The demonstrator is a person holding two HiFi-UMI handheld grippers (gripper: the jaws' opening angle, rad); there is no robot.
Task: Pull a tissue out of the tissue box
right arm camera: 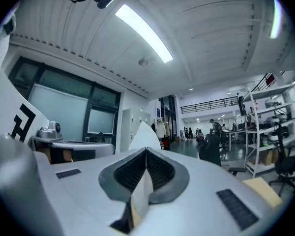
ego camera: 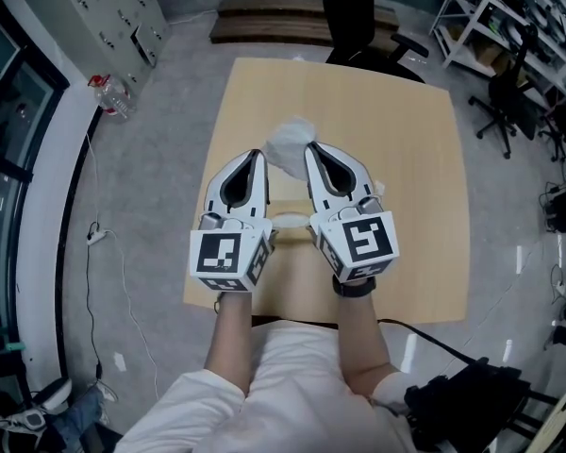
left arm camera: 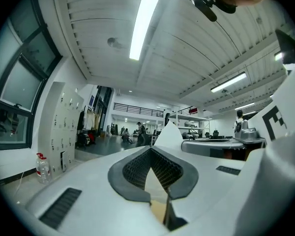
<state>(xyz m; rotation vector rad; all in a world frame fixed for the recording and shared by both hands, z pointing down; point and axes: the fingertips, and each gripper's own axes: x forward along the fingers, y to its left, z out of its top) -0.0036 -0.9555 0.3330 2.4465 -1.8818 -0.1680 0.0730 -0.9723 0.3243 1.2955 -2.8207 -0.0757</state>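
— Where is the tissue?
— The tissue (ego camera: 290, 140) is off the surface (ego camera: 406, 140). It is a white bunch right at the tips of the two grippers, which are held side by side.
— Which one has it?
— The right gripper (right arm camera: 146, 151). Its jaws are closed, a pale strip hangs in the slot between them, and a white peak rises just past the tip.
— And the left gripper?
— The left gripper (left arm camera: 151, 150) is closed too, tips together with nothing between them. Only tan wood shows through the gap, and the white peak stands off to its right.
— The tissue box?
— The tissue box (ego camera: 288, 220) sits on the wooden surface below and between both grippers, its oval opening facing up.
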